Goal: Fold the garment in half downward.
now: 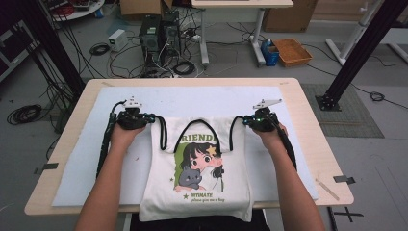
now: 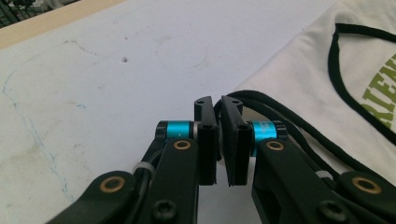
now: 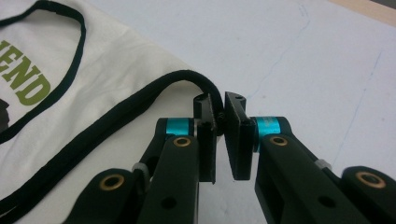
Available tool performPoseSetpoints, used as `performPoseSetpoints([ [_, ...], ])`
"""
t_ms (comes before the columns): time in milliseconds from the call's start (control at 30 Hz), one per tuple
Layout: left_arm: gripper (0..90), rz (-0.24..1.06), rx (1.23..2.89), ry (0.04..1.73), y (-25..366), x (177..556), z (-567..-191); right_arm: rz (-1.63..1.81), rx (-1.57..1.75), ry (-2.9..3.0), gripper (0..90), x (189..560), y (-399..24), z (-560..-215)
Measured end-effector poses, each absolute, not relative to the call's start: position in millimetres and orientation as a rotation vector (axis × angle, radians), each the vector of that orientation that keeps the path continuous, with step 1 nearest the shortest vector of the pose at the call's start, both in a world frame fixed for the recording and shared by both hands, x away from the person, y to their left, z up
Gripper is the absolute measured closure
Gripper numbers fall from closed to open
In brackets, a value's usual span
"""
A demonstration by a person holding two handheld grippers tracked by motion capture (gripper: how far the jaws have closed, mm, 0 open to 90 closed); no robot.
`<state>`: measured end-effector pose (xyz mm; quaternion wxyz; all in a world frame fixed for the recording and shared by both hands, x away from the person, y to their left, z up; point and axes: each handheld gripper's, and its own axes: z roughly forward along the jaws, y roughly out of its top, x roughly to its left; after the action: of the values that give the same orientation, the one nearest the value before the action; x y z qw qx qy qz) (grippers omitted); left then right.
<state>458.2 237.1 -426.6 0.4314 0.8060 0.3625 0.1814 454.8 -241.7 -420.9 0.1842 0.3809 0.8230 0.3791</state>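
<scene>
1. A white tank top lies flat on a pale mat on the table, its hem hanging over the near edge towards the person. It has black trim and a cartoon print of a girl with a grey cat under green lettering.
2. The left gripper sits at the top's left shoulder, its jaws closed down on the black strap. In the left gripper view the strap loops out from between the jaw tips and runs back along the white cloth.
3. The right gripper sits at the right shoulder, its jaws likewise pinched on the other strap. In the right gripper view the strap arcs up off the cloth into the narrow gap between the tips.
4. Both straps are drawn outwards, and the neckline sags between them in a black U.
5. The mat around the top is bare apart from faint blue pen lines and small marks, so nothing lies in the grippers' way.
6. A stick lies near the table's front right corner, well apart from the top, with tape just beside it. Another tape tab sticks out at the left edge.
7. Beyond the table, on the floor, stand computer towers amid tangled cables, a white box, a wicker tray beside a blue box, and a black frame post on the right.
</scene>
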Motion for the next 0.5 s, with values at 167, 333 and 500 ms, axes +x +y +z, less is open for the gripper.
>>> performPoseSetpoints([
  [167, 84.8, 0.490, 2.018, 0.928, 237, 466, -426, 1.083, 1.074, 2.315, 84.5, 466, -240, -417],
  [333, 84.8, 0.484, 2.013, 0.950, 238, 475, -424, 1.082, 1.079, 2.305, 84.5, 475, -236, -414],
  [500, 84.8, 0.500, 2.022, 0.948, 235, 487, -413, 1.080, 1.098, 2.289, 84.5, 487, -233, -407],
])
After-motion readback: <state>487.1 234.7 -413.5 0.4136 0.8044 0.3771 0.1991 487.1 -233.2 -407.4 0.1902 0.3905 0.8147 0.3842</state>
